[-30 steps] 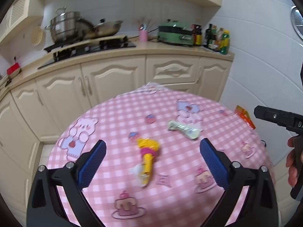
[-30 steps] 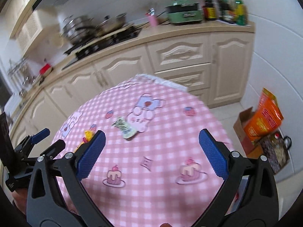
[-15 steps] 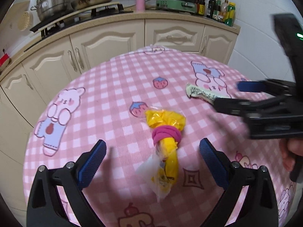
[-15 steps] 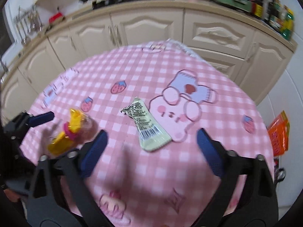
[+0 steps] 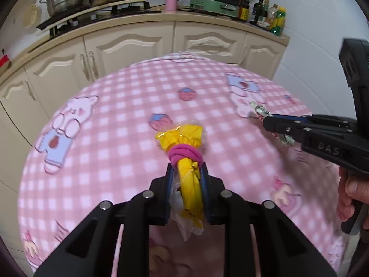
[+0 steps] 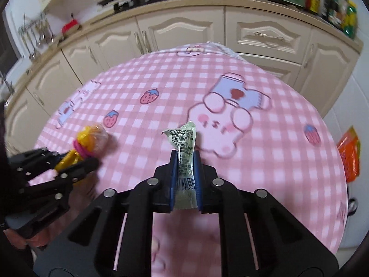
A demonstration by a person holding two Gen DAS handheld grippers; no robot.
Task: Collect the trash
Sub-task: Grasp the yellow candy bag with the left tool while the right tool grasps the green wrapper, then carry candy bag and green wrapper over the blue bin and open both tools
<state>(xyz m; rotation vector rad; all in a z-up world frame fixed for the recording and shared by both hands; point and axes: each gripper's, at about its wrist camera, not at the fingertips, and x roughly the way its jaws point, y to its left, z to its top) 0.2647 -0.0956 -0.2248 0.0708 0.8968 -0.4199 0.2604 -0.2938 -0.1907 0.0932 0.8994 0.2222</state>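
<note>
Two claws clamped, left claw (image 5: 186,173) on yellow wrapper (image 5: 184,145), right claw (image 6: 185,161) on green packet (image 6: 184,147)

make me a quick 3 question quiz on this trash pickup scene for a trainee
1. Which gripper holds the yellow wrapper with the pink band?
2. True or false: the right gripper is shut on the pale green wrapper.
3. What covers the table? A) bare wood B) pink checked cloth C) newspaper

Key: 1. The left gripper, whose fingers have just been closing onto it. 2. True. 3. B.
</note>
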